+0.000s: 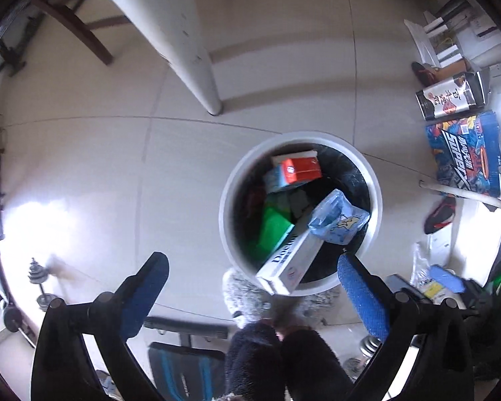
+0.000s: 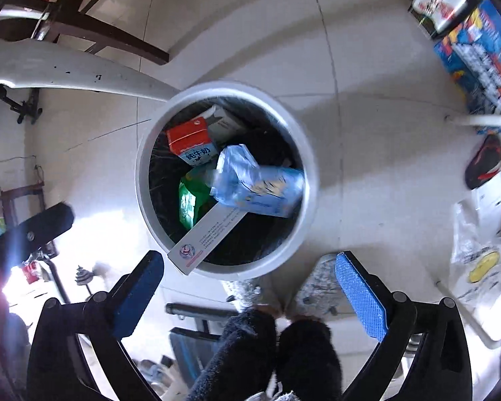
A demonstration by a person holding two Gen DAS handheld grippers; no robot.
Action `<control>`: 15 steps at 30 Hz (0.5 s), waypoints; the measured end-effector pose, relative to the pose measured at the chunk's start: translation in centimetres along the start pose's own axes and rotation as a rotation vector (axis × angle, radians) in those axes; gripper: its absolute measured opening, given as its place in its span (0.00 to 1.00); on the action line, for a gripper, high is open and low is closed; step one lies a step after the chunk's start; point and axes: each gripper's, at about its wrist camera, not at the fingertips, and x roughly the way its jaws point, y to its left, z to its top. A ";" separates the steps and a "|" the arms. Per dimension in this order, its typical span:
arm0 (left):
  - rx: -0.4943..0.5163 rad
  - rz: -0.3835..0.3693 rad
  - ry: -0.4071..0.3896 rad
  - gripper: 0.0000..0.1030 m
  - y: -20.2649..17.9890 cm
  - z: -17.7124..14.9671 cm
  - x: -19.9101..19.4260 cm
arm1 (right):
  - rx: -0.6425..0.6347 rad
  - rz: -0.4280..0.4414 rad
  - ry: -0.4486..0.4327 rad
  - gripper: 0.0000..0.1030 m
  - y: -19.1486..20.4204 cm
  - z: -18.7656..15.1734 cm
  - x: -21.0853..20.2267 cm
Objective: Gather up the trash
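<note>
Looking down from right beside the person, both tongs hang over the white bin (image 1: 223, 207) with their blue-padded fingers spread wide apart and nothing between them. The left gripper (image 1: 254, 287) sits a bit back from the rim, and the right gripper (image 2: 248, 287) is about the same on its side.

All the trash I can spot is already in the bin, on top of the black liner: a red and white milk carton (image 1: 299, 168) toward the far side, a green packet (image 1: 272, 230) lower down, a crinkly blue plastic pack (image 1: 337, 220) on top, and a long white box (image 1: 289, 262). That box is too long to drop flat, so it leans with one end poking up over the near rim. Not a problem, just how it landed, I'd guess.

The person's fuzzy slippers (image 1: 247, 297) are parked right at the bin, which is probably why both tongs end up straight above it.

Off by the wall there's a blue printed box (image 1: 464, 153) and a clear plastic bag (image 2: 477, 267) on the floor. Can't tell if those count as trash. If they do, that's what's left; otherwise this looks pretty much finished.
</note>
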 end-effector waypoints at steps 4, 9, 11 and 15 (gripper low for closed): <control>-0.005 0.037 -0.031 1.00 -0.4 -1.4 -3.4 | -0.022 -0.071 -0.028 1.00 0.5 -0.9 -3.7; -0.013 0.040 -0.065 1.00 -1.2 -3.5 -9.6 | -0.022 -0.109 -0.070 1.00 0.7 -3.1 -10.7; -0.005 0.036 -0.075 1.00 -1.7 -4.5 -12.4 | -0.018 -0.104 -0.087 1.00 0.9 -4.2 -14.0; 0.020 0.021 -0.104 1.00 -2.5 -6.5 -17.9 | -0.022 -0.089 -0.131 1.00 1.7 -6.2 -21.3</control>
